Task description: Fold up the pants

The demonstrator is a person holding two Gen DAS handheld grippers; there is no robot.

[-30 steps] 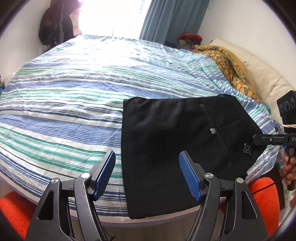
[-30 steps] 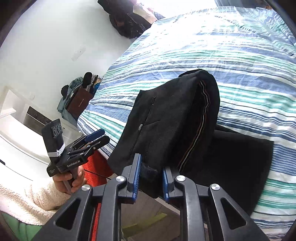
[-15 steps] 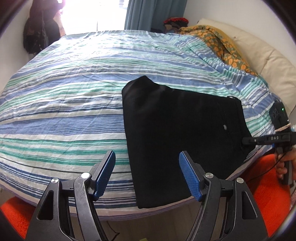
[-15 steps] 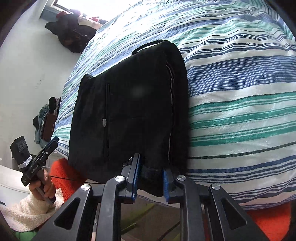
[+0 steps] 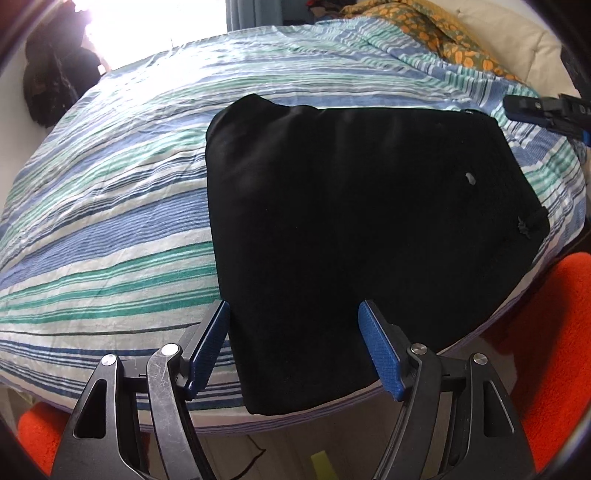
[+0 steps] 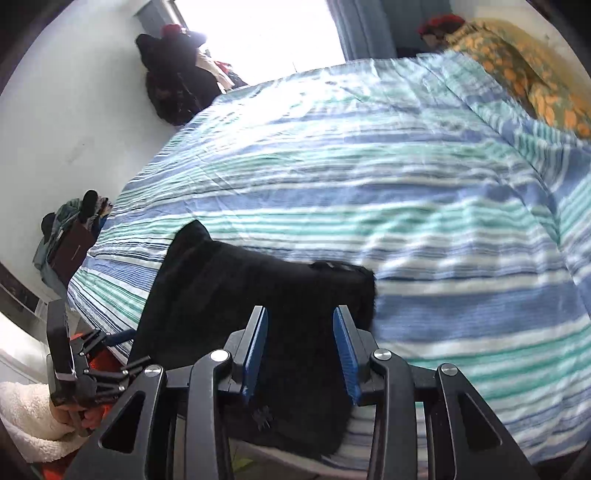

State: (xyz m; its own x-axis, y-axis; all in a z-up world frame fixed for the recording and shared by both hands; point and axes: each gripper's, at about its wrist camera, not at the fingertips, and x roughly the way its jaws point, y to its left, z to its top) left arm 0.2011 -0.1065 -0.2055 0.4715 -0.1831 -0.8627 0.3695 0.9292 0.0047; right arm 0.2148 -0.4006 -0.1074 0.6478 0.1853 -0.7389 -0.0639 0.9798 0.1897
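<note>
Black pants (image 5: 354, 229) lie folded into a flat rectangle at the near edge of the striped bed (image 5: 110, 206). My left gripper (image 5: 293, 347) is open and empty, just above the fold's near left corner. In the right wrist view the pants (image 6: 236, 295) lie flat under my right gripper (image 6: 300, 350), which is open and holds nothing. The right gripper's tips (image 5: 546, 110) show at the right edge of the left wrist view. The left gripper (image 6: 107, 354) shows at lower left of the right wrist view.
An orange patterned blanket (image 5: 436, 33) and cream pillow (image 5: 524, 40) lie at the bed's far right. Orange-red rug (image 5: 554, 332) covers the floor below the bed edge. Dark clothes (image 6: 173, 77) hang by the bright window. A pile of things (image 6: 70, 236) sits against the left wall.
My right gripper laid the pants' held end down onto the fold, opened and let go. My left gripper moved closer to the pants, staying open.
</note>
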